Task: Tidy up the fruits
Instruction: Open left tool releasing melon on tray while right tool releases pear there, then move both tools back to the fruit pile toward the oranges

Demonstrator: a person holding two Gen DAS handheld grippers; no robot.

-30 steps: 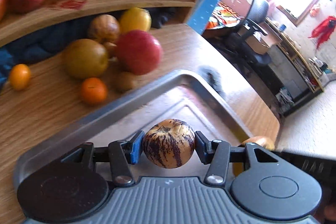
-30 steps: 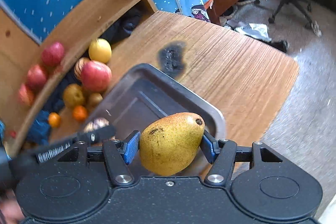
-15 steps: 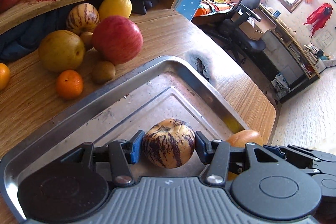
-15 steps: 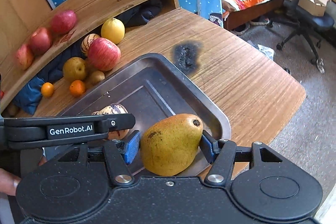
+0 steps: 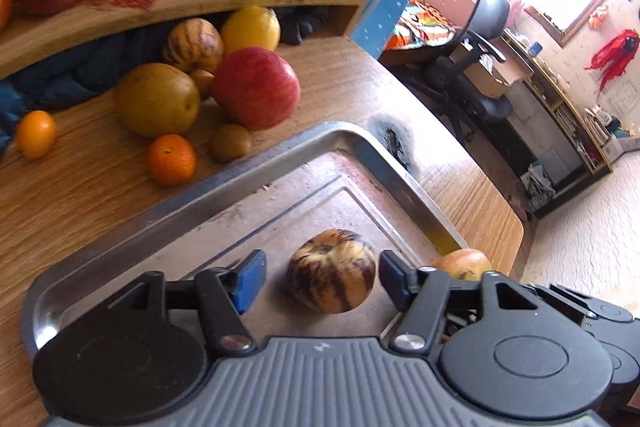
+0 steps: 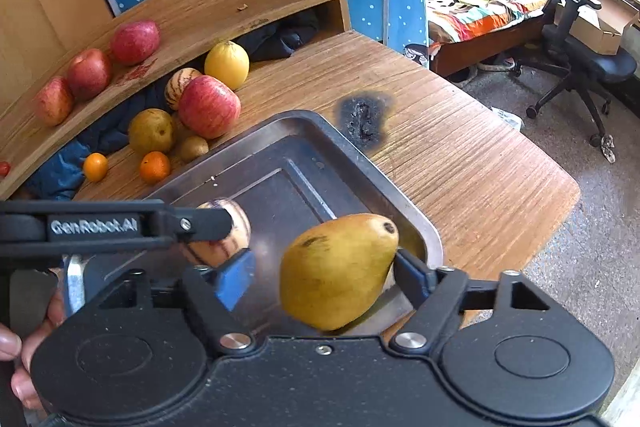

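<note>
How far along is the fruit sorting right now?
Early. The striped melon sits in the metal tray, with the left hand-held gripper open around it. The right hand-held gripper is open too, the pear against one finger. The red apple, orange and other fruit wait on the table.

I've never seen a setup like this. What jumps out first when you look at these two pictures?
Two hand-held grippers hang open over a metal tray, each with a fruit between its fingers: the left gripper around a purple-striped melon lying on the tray, the right gripper with a yellow-green pear. Behind the tray, a pile of loose fruit waits on the wooden table, led by a big red apple, with three more apples on the shelf above.
</note>
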